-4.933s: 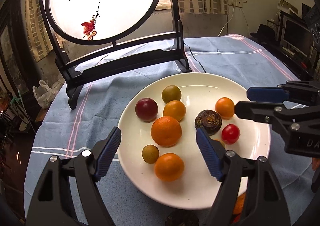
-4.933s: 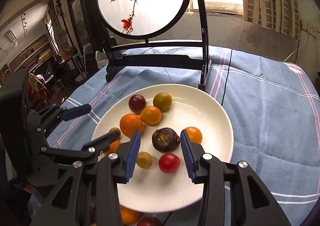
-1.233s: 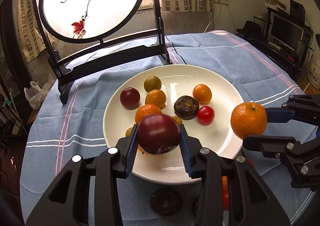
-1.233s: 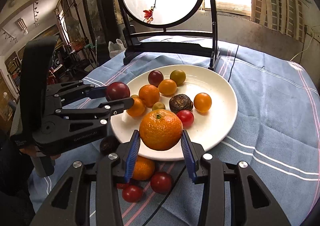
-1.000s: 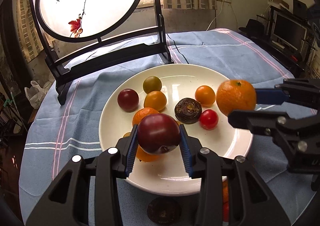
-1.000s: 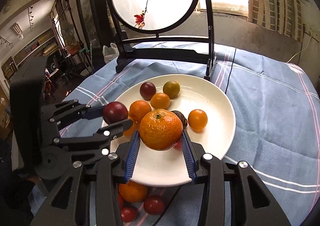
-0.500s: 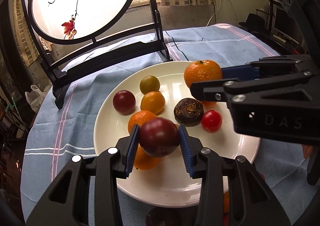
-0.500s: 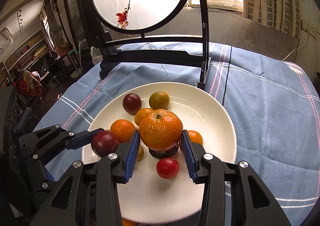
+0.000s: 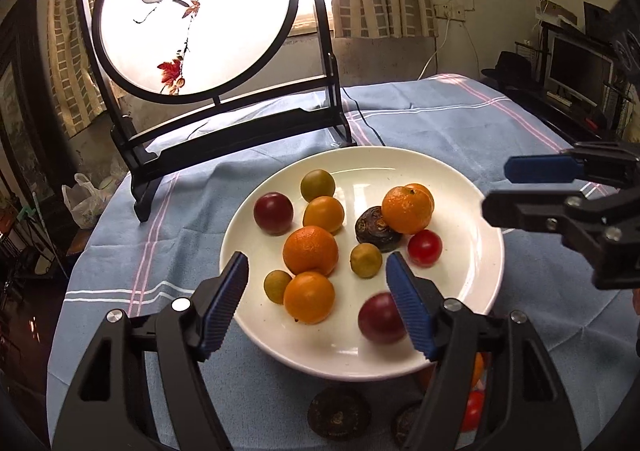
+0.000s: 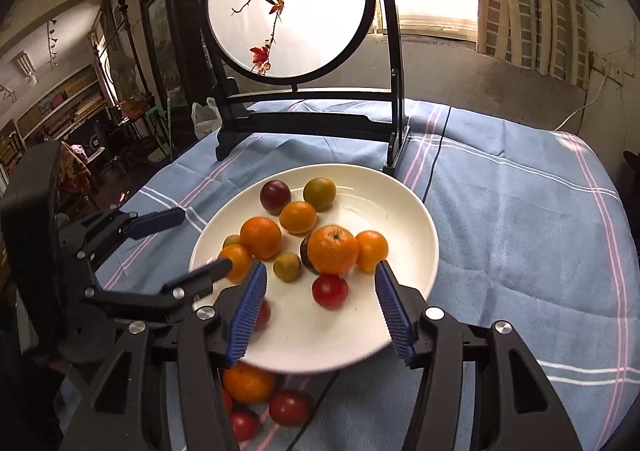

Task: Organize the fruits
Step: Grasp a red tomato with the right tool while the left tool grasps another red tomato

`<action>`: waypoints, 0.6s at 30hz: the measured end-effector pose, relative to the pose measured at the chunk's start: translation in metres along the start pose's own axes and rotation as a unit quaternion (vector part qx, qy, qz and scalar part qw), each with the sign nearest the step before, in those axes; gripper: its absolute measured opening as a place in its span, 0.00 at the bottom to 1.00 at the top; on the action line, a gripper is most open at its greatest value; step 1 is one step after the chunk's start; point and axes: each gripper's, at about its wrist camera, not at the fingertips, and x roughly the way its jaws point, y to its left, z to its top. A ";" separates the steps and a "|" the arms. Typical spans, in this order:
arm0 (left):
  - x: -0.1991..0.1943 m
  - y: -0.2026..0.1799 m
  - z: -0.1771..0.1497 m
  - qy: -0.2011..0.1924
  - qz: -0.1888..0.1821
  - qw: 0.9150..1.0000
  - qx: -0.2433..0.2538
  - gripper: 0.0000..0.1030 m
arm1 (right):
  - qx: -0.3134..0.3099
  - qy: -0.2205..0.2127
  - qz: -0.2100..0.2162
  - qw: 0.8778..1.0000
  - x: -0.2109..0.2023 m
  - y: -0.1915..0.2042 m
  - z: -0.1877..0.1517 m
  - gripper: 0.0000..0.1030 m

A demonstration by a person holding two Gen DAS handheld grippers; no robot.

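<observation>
While both tools hover low over the plate, neither grips anything: left tool has jaws spread wide, blue pads angled outward, w/ a dark red plum lying on the plate just inside its right pad, slightly blurred. Right tool is also wide open, pads either side of a red tomato but not touching it. In the left wrist view the right tool comes in from 3 o'clock, fingers pointing toward 9.

Fruit on the white plate: big mandarin sits on top of a dark brown wrinkled fruit, touching a smaller orange one at its 2 o'clock side. Another mandarin near centre, orange fruit at its 6, small greenish ones beside. Dark red plum & green-yellow fruit toward 11–12.

Off the plate, on the blue striped cloth covering the desk, at 6 o'clock: an orange, red tomatoes, two dark brown fruits. Round bird-painted screen stands at 12.
</observation>
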 end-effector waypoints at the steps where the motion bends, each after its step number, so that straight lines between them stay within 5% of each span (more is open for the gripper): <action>1: -0.006 0.003 -0.004 -0.003 -0.001 1.000 -0.002 0.67 | -0.003 0.001 0.002 1.000 -0.007 0.001 -0.008 0.55; 11: -0.058 0.026 -0.059 0.001 -0.011 1.000 -0.022 0.71 | -0.103 0.053 0.004 0.993 -0.038 0.045 -0.103 0.55; 18: -0.068 0.008 -0.082 0.016 -0.033 0.999 0.010 0.71 | -0.116 0.093 0.024 0.989 -0.006 0.067 -0.115 0.46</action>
